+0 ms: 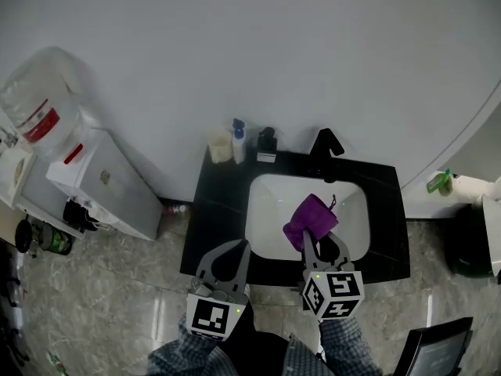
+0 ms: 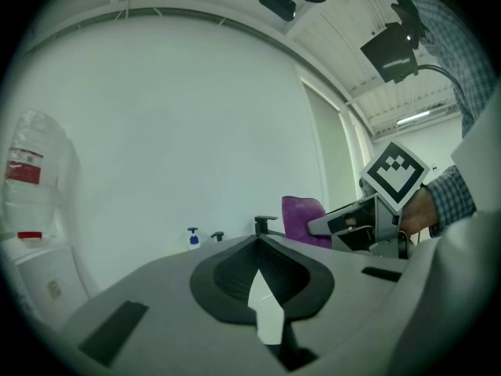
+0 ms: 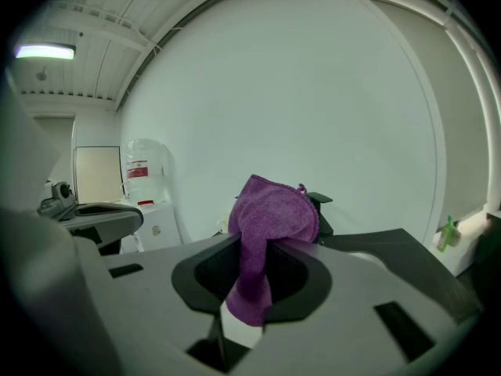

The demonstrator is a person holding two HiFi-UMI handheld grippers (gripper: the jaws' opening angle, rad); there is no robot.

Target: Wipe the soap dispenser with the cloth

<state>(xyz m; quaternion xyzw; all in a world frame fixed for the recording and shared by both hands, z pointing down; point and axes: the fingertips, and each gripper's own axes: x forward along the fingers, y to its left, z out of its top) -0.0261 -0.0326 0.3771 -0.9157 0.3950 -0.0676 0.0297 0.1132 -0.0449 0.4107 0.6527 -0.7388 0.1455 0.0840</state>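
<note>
The soap dispenser (image 1: 238,140), a small white bottle with a blue pump, stands at the back left of the black counter (image 1: 207,233); it shows tiny and far off in the left gripper view (image 2: 192,238). A purple cloth (image 1: 311,218) hangs over the white sink (image 1: 270,202), with my right gripper (image 1: 310,238) shut on it. In the right gripper view the cloth (image 3: 270,222) bunches up above the right gripper (image 3: 252,290). My left gripper (image 1: 243,247) hovers over the counter's front left, shut and empty, well short of the dispenser; its tips meet in the left gripper view (image 2: 263,288).
A beige cup (image 1: 220,148) and a black pump bottle (image 1: 267,144) flank the dispenser. The black faucet (image 1: 325,150) rises behind the sink. A water cooler (image 1: 47,116) stands at the left, a green spray bottle (image 1: 439,181) and a dark bin (image 1: 470,249) at the right.
</note>
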